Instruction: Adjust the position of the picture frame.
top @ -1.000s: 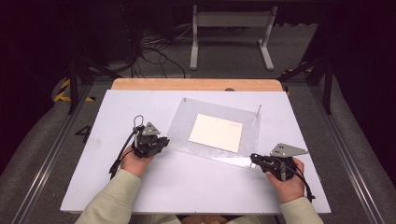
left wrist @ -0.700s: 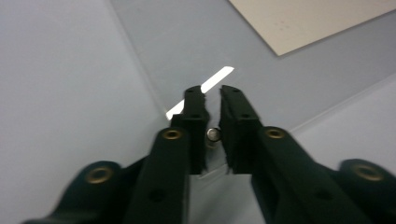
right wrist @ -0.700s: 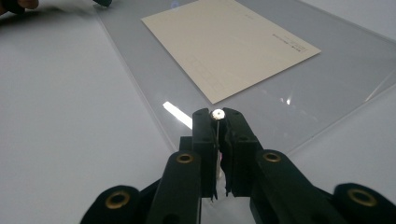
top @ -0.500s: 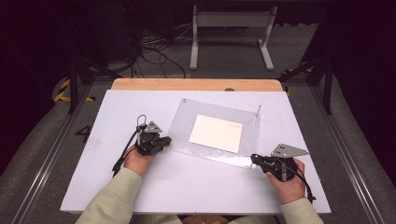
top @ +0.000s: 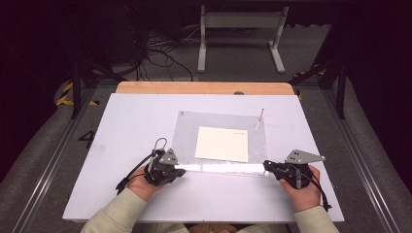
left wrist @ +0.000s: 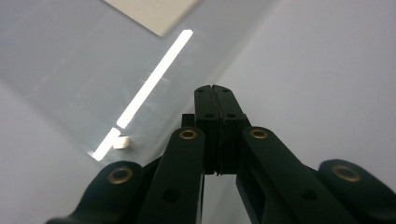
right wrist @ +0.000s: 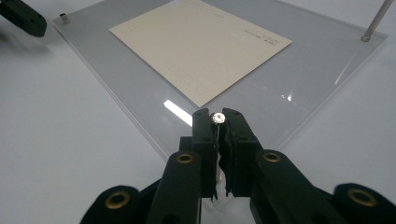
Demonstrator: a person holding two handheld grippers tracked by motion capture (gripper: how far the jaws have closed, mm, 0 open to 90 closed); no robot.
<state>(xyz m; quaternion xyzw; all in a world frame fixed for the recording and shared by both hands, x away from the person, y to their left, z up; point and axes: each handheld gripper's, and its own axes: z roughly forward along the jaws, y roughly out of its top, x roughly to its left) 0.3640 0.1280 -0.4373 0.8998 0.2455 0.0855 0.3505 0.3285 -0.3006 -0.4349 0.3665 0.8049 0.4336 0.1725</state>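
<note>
**Left tongs swung to the near-left corner of the clear plate**

Since the earlier frames, the left tongs point(top: 180, 167) had travelled from beside the left edge of the clear plate point(top: 187, 133) down to its near-left corner, and their jaws had just been closing. In the left gripper view they met flat with nothing visible between them, the plate's glinting edge lying just beside them.

The right tongs point(top: 266, 166) had kept their place at the plate's near-right corner, clamped narrow on a small metal screw point(right wrist: 217, 118) standing at that corner.

Judging by the corners, the work looked part done. A standoff pin point(top: 259, 119) stood at the plate's far-right corner and a small fitting point(top: 182, 114) sat at its far-left. The near-right screw was in hand, and the near-left corner seemed yet to be fitted. A cream sheet of paper point(top: 222, 143) lay in the middle of the plate.

The white tabletop point(top: 126, 121) around the plate held nothing in the way. Beyond it lay cables point(top: 160, 53) and a metal stand point(top: 240, 34) on the floor.
</note>
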